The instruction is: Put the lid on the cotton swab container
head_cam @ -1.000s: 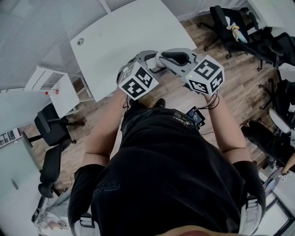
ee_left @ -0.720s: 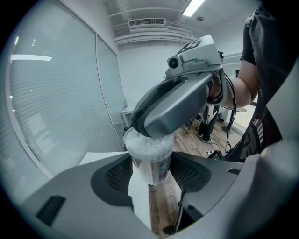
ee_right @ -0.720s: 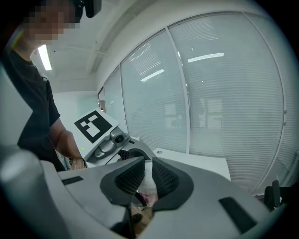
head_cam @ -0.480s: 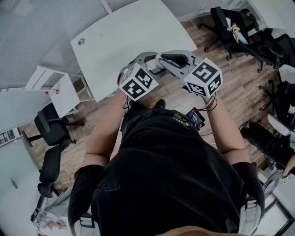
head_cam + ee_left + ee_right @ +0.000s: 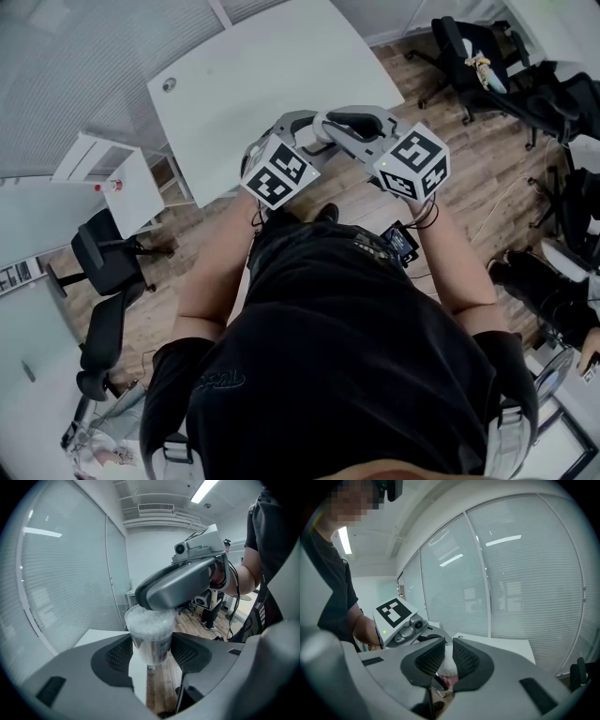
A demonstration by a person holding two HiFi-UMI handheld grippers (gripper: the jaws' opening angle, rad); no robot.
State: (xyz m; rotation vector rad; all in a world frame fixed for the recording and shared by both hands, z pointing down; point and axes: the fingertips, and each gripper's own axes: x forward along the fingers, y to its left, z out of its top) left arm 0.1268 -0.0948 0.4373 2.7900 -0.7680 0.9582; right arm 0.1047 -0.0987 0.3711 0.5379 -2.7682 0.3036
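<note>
Comparing this moment with the second before it, we find the cotton swab container [image 5: 150, 637] where it was. It stands upright in the air at the centre of the left gripper view, its mouth tucked under the nose of the right gripper [image 5: 449, 657]. In the head view the left marker cube [image 5: 279, 173] and the right marker cube [image 5: 412, 161] sit close together at upper middle as before. They are only a shade higher in the frame, which may be the camera's own drift. We judge the job to be at its slow point: the lid [image 5: 448, 665] has been brought to the mouth, neither tool has let go, and nothing yet shows it seated.

The left gripper [image 5: 152, 654] has its jaws wide, with the pads pressed on the container's sides. The right gripper is pinched nearly together on a thin pale piece, which we take for the lid; only its edge shows.

The container is a round, clear plastic cup that tapers a little toward the base. It is packed with fluffy white swab heads and wears a dark printed label. The pads are black with a fine meshed texture, and the gripper shells are smooth matt grey. At the upper left of the head view lies a smooth white table [image 5: 244, 75], and at the right a wood-plank floor [image 5: 469, 178].
</note>
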